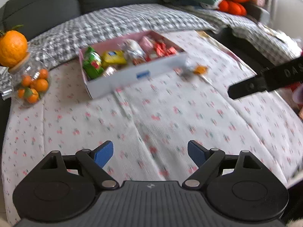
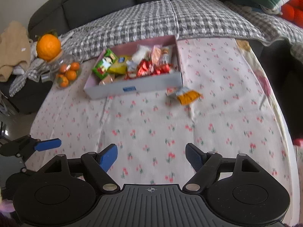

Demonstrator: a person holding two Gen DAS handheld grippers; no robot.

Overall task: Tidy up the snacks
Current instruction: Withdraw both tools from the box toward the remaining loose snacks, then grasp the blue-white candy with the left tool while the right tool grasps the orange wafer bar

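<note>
Well beyond both tongs (image 2: 151,160), snack box (image 2: 132,89)

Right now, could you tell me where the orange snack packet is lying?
In the right wrist view the orange snack packet lies on the floral tablecloth, just outside the snack box, by its near right corner.

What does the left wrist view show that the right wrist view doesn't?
Only the left wrist view shows a black arm of the right gripper coming in from the right edge. Only the right wrist view shows a beige cloth heap at far left and the left gripper's blue fingertip. Both show the snack box, the loose orange packet beside it, the jar of oranges, and open, empty jaws.
</note>
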